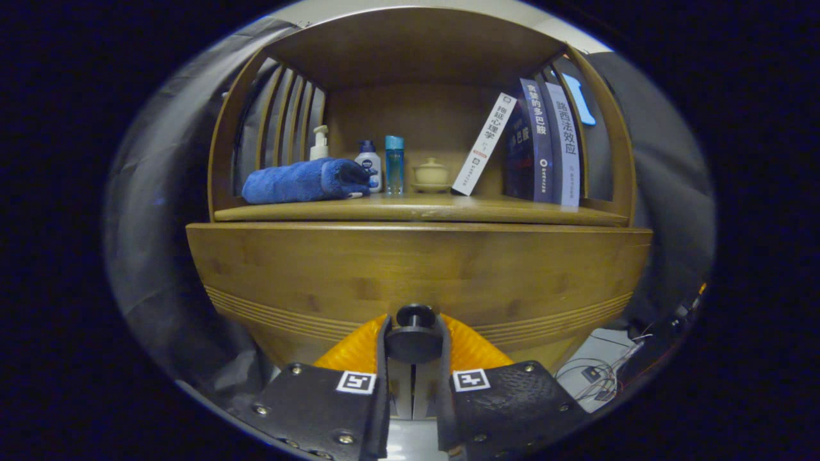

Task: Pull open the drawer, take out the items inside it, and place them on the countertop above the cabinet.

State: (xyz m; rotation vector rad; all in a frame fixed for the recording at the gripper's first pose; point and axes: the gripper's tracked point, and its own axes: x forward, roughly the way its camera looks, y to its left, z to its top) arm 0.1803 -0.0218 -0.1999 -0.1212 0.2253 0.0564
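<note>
1. The drawer knob [415, 333] is being gripped by the gripper [414, 349], whose fingers are nearly closed and pressing on it from both sides.
2. The drawer front [416, 272] is being seen flush with the cabinet, so opening is judged as only just beginning.
3. The items inside are being kept hidden; removal is still pending.
4. The tabletop [419, 210] above, already carrying a blue towel [301, 181], bottles and books [541, 144], is being left for those items.

The gripper [415, 342] has both fingers closed on the round drawer knob [415, 326], which sits between them. Beyond them rises the wooden drawer front [320, 269]; above it, the countertop [423, 210] carries a blue towel [301, 181].
</note>
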